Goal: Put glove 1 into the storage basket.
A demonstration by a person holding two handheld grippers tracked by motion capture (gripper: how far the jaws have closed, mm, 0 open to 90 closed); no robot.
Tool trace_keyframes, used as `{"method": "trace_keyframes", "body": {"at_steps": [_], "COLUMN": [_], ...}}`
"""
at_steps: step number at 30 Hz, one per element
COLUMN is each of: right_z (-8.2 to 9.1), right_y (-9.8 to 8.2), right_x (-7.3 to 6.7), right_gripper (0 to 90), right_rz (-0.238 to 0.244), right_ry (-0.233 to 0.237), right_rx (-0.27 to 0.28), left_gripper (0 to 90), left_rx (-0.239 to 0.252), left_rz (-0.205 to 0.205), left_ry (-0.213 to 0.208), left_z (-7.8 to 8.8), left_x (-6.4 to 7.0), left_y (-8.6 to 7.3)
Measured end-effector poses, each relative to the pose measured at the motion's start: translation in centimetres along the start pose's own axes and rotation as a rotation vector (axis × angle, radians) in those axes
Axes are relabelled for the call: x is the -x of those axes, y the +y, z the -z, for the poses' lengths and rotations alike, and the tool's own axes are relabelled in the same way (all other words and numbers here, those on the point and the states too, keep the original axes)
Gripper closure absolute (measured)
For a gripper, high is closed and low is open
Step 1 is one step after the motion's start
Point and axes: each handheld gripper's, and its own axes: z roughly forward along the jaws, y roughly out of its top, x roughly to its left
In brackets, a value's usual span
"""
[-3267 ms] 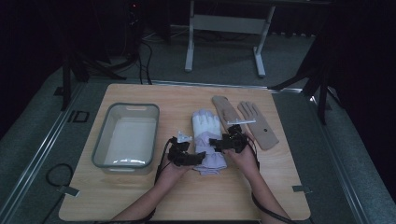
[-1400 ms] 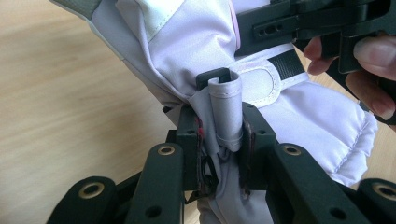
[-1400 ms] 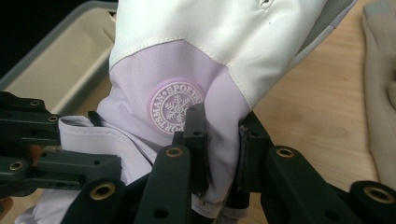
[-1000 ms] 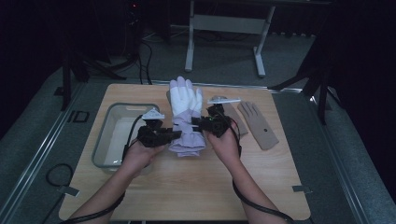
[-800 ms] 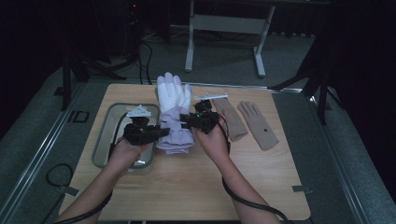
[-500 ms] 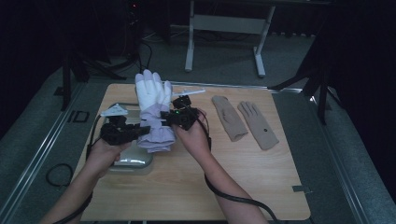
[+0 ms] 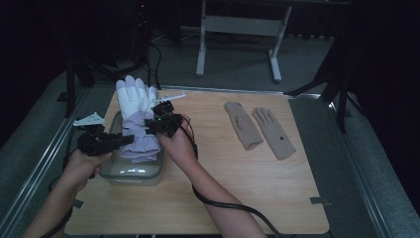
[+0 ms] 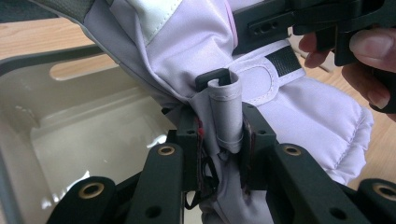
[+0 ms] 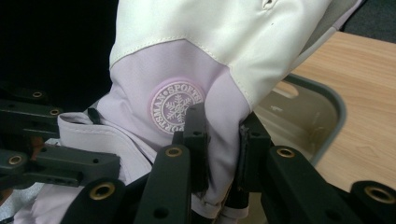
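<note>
- Broadly, a wooden tabletop (image 7: 237, 188), pale and rectangular, carrying everything else, with two forearms coming in from the near edge.
- Next in size, a clear plastic bin (image 7: 130, 172) at the tabletop's left side, open at the top, pale inside, seen close in both gripper views.
- Above that bin, a lilac and white ski glove (image 7: 137, 119), held up in the air by both grippers, white fingers pointing away from the person, padded lilac cuff hanging over the bin's opening; a round snowflake badge on its back in the right gripper view.
- Well apart to the right, two beige gloves (image 7: 260, 130) lying flat side by side, just beside each other.
- On the left, the left gripper (image 7: 121, 141), fingers nearly closed and pinching a fold of lilac fabric at the cuff, beside the strap and buckle.
- Toward the middle, the right gripper (image 7: 157, 121), fingers likewise nearly closed, clamped on the lilac fabric just under the badge.
</note>
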Motion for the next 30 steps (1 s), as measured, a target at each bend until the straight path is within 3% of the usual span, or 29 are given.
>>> {"method": "trace_keyframes", "body": {"at_steps": [7,14,21,25,30], "right_z": [-2.2,-4.3,-4.9,-5.1,-5.4], "right_y": [-1.2,-3.4,-5.1,-6.2,-6.8], "right_x": [-0.2,0.0,0.4,0.5,0.5], "right_gripper": [77.2,77.2,77.2,77.3,77.2], "right_rz": [-0.02,-0.048,-0.092,-0.1,-0.105], "right_ry": [-0.008,-0.024,-0.031,-0.04,-0.038], "right_rx": [-0.03,-0.081,-0.102,-0.117,-0.144], "left_gripper": [73.9,73.6,72.1,66.5,65.5], "left_rx": [-0.033,-0.118,-0.176,-0.263,-0.261], "left_rz": [0.024,0.053,0.039,0.046,0.059], "left_ry": [-0.01,-0.024,-0.006,0.032,0.036], "left_z": [-0.5,-2.1,-3.0,-3.9,-4.1], "left_x": [-1.4,-2.6,-2.4,-1.8,-1.6], "left_y": [-1.4,-3.4,-4.1,-4.4,-4.4]}}
